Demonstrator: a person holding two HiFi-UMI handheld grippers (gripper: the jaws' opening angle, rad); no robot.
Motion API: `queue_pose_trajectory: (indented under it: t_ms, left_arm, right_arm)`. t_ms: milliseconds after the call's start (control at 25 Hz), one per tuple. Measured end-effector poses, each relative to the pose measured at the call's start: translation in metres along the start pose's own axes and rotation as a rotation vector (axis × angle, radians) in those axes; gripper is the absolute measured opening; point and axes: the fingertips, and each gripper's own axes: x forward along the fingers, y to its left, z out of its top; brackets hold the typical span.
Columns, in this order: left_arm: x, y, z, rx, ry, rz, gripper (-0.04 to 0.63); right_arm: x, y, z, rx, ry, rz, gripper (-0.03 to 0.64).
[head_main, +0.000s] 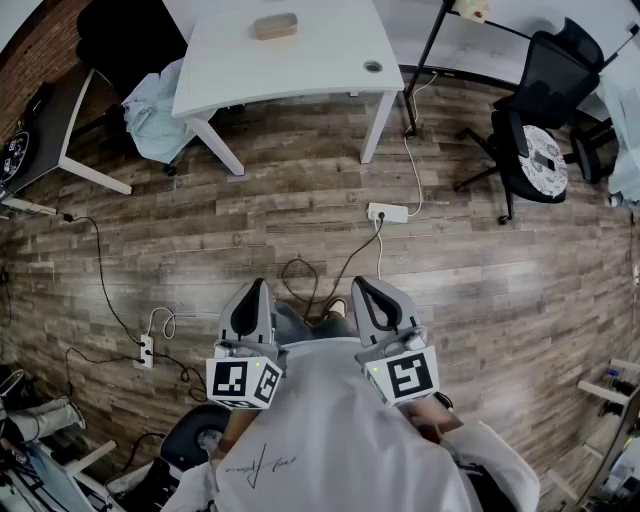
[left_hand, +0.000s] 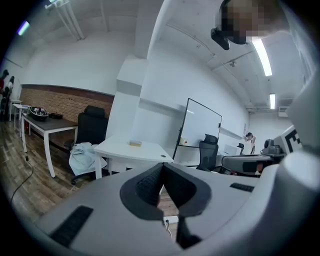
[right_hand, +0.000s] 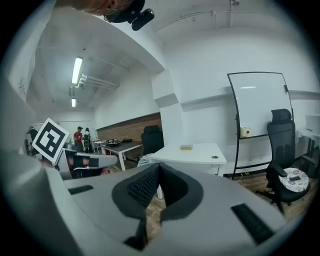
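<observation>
both claws held low and close in front of the person's white shirt (head_main: 320, 440), side by side, noses pointing forward over the brown wood-plank floor (head_main: 200, 230). left claw (head_main: 255, 295): its own view shows the two dark ribbed pads meeting at the tip, jaws together, nothing between them. right claw (head_main: 368, 295): same in its own view, pads closed on each other and empty. neither touches anything. nearest thing is the white oblong power strip (head_main: 388, 212), lying flat on the floor ahead of the claws and a little to the right, so it sits nearer the right claw than the left; its long axis runs left to right, across the line the claws point along, with a white lead going off toward the desk leg. in the left gripper view the strip shows just under the closed tips. a loose black cable loop (head_main: 297, 275) lies on the floor between the strip and the claws, closer to the left one. farther ahead, well apart from both claws, stands the white rectangular surface (head_main: 330, 60) with a tan flat block (head_main: 275, 26) on top near its far edge. a black office chair (head_main: 540, 130) stands off to the right.
</observation>
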Motion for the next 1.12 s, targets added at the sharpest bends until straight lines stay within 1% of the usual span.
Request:
queue_pose_trajectory:
  t_ms: [160,360,480,640,760,960,1120]
  left_arm:
    - [-0.001,-0.009,0.002,0.009,0.001,-0.004,0.008]
    - [-0.006,-0.012,0.005,0.024,-0.005,-0.002,0.008]
    - [-0.005,-0.01,0.007,0.03,-0.009,-0.005,0.008]
    - [0.001,-0.006,0.012,0.037,-0.014,-0.013,0.008]
    - [0.008,0.003,0.014,0.036,-0.016,-0.023,0.008]
    - [0.024,0.027,0.019,0.012,-0.008,-0.039,0.008]
    - [0.046,0.047,0.031,0.012,0.001,-0.071,0.008]
  right_arm:
    - [-0.004,-0.004,0.002,0.007,-0.003,0.009,0.009]
    - [-0.008,-0.008,-0.001,0.004,-0.007,-0.002,0.009]
    - [-0.005,-0.009,0.004,0.035,-0.03,-0.001,0.009]
    - [0.004,-0.003,0.009,0.066,-0.039,0.042,0.011]
    - [0.016,0.001,0.01,0.063,-0.029,0.053,0.011]
    - [0.045,0.004,0.01,0.072,0.003,0.023,0.011]
    - [0.075,0.006,0.019,0.062,0.016,0.004,0.011]
